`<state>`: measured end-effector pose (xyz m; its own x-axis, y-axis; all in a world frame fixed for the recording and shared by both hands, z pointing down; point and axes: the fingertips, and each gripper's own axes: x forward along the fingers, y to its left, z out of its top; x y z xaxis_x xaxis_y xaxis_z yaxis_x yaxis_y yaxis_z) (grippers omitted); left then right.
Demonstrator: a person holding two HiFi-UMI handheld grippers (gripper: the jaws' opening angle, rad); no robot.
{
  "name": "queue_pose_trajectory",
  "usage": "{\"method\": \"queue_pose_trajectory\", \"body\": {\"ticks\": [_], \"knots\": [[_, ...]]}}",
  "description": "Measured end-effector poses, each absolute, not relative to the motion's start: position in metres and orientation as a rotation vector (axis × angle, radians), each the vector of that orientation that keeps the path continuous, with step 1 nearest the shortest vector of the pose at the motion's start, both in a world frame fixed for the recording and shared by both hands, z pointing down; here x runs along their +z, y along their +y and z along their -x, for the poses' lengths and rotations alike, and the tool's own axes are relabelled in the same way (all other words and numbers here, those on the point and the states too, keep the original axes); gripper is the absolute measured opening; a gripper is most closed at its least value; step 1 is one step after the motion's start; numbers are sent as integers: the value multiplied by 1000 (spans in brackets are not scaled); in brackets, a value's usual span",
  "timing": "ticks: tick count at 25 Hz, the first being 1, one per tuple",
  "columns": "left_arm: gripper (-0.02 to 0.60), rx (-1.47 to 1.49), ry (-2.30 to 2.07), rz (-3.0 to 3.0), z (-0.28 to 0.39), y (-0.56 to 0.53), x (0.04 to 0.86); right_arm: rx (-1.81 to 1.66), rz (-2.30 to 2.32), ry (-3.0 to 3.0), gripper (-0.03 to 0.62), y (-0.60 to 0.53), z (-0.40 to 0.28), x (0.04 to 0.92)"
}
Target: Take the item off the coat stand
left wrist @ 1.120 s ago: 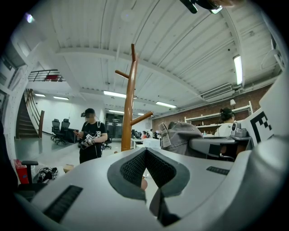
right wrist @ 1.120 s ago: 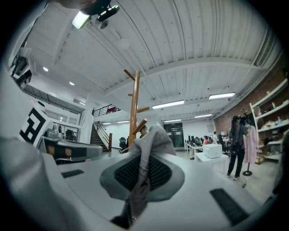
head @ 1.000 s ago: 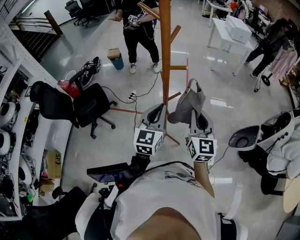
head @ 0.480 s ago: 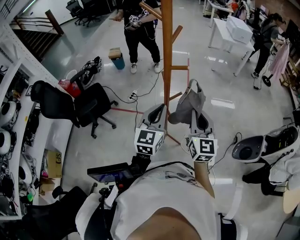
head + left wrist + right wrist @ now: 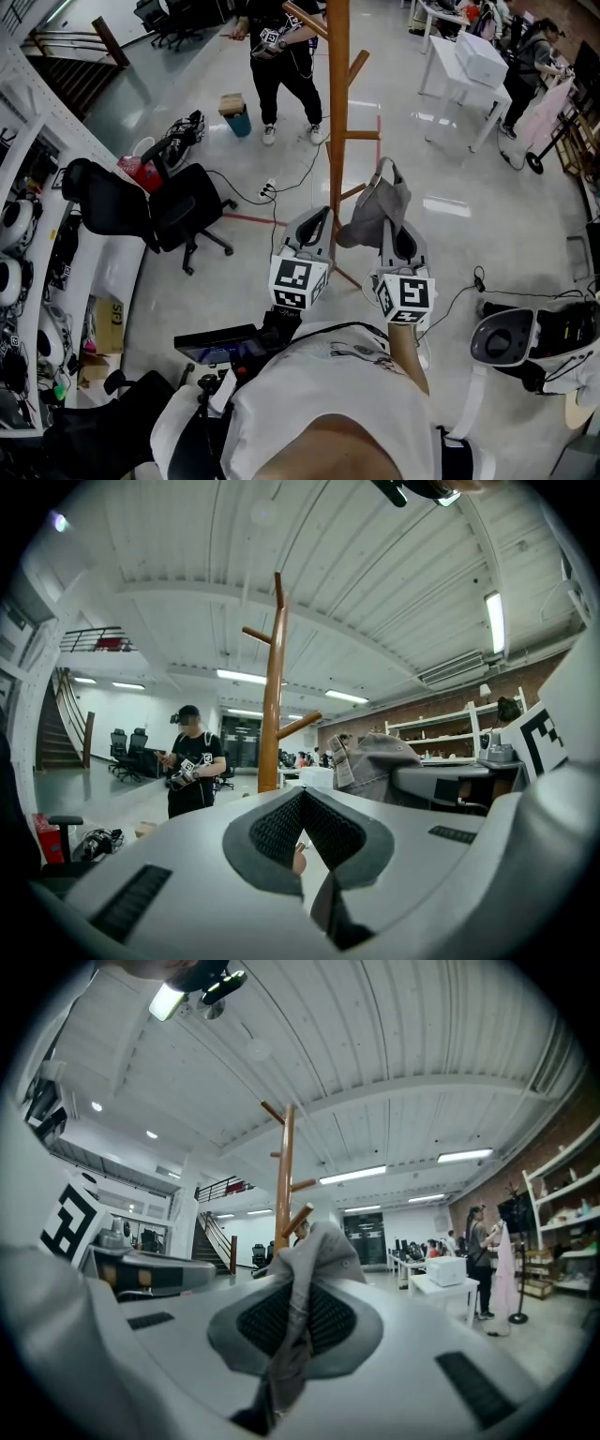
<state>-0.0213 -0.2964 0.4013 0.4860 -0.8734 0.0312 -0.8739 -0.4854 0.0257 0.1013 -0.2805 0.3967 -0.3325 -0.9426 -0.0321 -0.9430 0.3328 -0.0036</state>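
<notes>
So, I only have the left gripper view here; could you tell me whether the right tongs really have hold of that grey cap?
Observer: Yes. In the right gripper view, the right gripper has its tongs shut on a fold of the grey cap.
Operator: Thank you. Is anything lying by the stand's foot?
Observer: The head view shows a plug strip with black cables on the floor, just left of the coat stand.
Operator: And how do the two grippers sit?
Observer: Side by side in the head view. The left gripper is just left of the post and the right one is just right of it.
</notes>
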Motion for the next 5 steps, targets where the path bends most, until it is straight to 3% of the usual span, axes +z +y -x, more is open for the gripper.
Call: {"method": "queue_pose_trajectory", "body": {"ticks": [5], "knots": [[2,16,-1573,-2683,19,-301,401,34,1783,2551,21,-285,-99,396]]}}
